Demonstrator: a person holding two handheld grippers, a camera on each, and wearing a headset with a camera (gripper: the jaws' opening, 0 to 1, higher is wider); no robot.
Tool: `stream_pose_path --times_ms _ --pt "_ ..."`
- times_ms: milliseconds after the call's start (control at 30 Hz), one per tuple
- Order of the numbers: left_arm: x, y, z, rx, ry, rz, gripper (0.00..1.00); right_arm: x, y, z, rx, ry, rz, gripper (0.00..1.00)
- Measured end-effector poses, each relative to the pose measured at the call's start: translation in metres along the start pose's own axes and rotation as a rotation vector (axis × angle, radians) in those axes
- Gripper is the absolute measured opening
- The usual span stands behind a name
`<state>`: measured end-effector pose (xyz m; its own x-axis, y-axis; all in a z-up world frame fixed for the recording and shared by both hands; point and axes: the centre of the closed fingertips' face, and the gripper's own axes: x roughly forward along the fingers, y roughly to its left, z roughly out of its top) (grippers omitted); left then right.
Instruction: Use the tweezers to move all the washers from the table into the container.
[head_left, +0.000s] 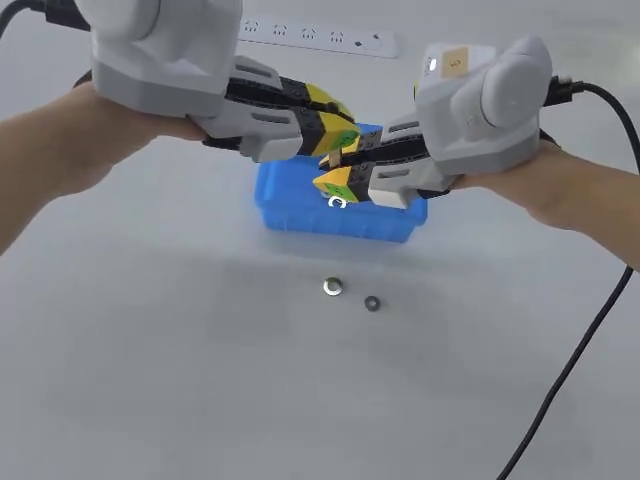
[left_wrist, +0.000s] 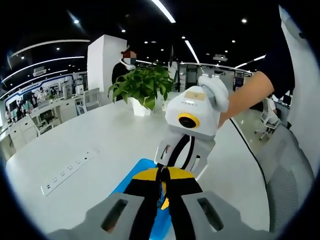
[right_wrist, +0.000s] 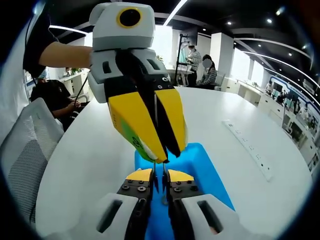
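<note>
Bulky grey-white plastic left claw (head_left: 345, 138) and matching right claw (head_left: 330, 180): black jaws, yellow wedge tips. A thick black cable (head_left: 590, 330) trails from each, and there's a dark short sleeve (left_wrist: 275, 65) on the arm.

Blue container (head_left: 290, 212), silver washers (head_left: 333, 288), white table (head_left: 150, 380), grey-white left gripper (head_left: 347, 133) and right gripper (head_left: 330, 185) with yellow-black fronts, black cable (head_left: 575, 360), white power strip (head_left: 320, 37).

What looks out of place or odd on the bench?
Nothing looks damaged or spilled. The blue container sits upright; a bright washer and a darker washer lie on the table in front of it, not yet moved.
</note>
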<state>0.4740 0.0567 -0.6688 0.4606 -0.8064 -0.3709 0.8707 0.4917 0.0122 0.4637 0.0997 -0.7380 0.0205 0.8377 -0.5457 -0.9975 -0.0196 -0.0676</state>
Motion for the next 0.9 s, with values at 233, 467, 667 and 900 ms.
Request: stream_pose_path --times_ms 233,467,667,900 --pt "0.003 -0.003 0.0 0.008 0.011 -0.012 0.06 0.0 0.002 0.001 -0.004 0.004 0.003 0.12" --pt "0.003 -0.001 -0.002 0.015 0.019 0.0 0.06 -0.004 -0.002 0.001 -0.012 0.011 -0.024 0.2" --pt "0.0 0.002 0.001 0.018 0.014 0.018 0.06 -0.005 0.0 -0.004 -0.006 0.035 -0.025 0.22" --pt "-0.006 0.005 0.007 0.042 0.012 0.034 0.06 -0.009 -0.001 0.001 0.002 0.032 -0.045 0.29"
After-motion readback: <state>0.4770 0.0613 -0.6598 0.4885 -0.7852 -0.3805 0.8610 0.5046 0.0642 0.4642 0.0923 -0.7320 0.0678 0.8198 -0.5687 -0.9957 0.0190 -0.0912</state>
